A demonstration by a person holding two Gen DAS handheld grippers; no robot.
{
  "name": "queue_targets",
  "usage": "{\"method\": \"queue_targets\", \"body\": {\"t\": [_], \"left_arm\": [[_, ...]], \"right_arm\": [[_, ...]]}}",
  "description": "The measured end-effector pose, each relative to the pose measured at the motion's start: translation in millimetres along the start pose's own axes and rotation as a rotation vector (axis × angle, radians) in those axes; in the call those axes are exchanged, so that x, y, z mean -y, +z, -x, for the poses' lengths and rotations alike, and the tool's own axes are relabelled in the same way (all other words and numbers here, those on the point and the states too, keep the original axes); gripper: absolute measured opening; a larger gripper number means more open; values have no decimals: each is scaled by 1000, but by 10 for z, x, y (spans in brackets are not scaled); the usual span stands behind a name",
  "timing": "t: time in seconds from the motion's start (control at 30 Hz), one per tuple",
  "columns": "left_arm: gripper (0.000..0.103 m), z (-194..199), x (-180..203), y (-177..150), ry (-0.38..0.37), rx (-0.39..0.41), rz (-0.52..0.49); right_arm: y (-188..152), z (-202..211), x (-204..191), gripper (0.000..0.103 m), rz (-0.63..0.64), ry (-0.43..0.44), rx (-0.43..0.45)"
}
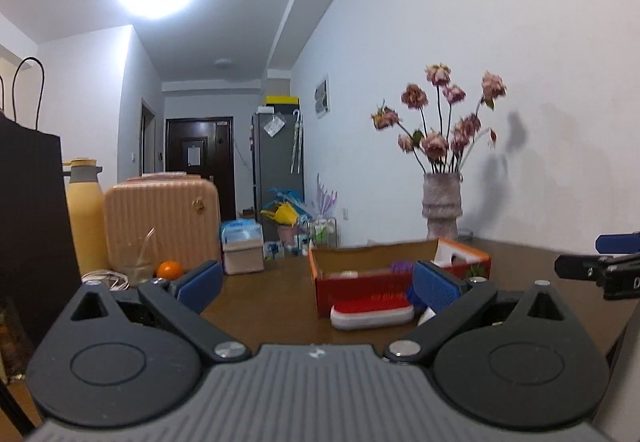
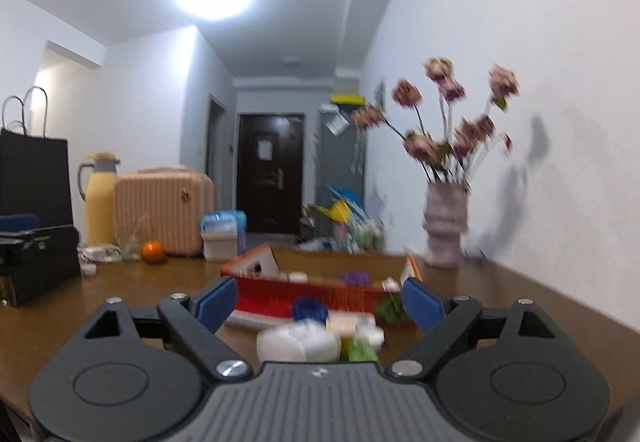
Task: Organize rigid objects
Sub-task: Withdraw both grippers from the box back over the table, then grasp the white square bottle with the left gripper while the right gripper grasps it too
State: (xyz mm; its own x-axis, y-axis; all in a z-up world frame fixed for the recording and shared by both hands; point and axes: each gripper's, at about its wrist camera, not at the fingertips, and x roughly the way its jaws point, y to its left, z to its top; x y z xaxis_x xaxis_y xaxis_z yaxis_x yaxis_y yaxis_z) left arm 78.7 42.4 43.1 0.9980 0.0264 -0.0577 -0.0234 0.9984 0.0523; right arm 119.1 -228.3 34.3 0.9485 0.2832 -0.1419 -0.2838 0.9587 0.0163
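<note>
Small blurred items, a white lump (image 2: pixel 297 342) and a blue piece (image 2: pixel 308 309), lie on the table (image 2: pixel 520 294) between my right gripper (image 2: pixel 320 302) jaws, spread wide and empty. Behind them stands the red cardboard box (image 2: pixel 304 292). My left gripper (image 1: pixel 316 284) (also wide, empty) faces that box (image 1: pixel 360 292); the vase (image 1: pixel 440 204) stands beyond.

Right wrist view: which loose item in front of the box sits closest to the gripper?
The white lump, low between the right gripper fingers. The blue item and green item lie farther back by the box.
</note>
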Motion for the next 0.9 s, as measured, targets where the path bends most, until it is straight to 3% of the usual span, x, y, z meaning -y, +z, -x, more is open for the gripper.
{"method": "queue_targets", "body": {"t": [0.13,0.3,0.43,0.9], "left_arm": [[103,134,2,-131,-29,-44,25],[103,131,9,-252,-24,-92,19],[103,67,13,-274,-28,-120,31],[103,-499,288,-395,-93,-246,2]], "right_arm": [[-175,168,-43,92,-82,13,-31],[-304,279,-149,92,10,-35,-31],[-368,291,-114,92,-9,-33,-40],[-544,-203,187,91,-69,-55,-145]]}}
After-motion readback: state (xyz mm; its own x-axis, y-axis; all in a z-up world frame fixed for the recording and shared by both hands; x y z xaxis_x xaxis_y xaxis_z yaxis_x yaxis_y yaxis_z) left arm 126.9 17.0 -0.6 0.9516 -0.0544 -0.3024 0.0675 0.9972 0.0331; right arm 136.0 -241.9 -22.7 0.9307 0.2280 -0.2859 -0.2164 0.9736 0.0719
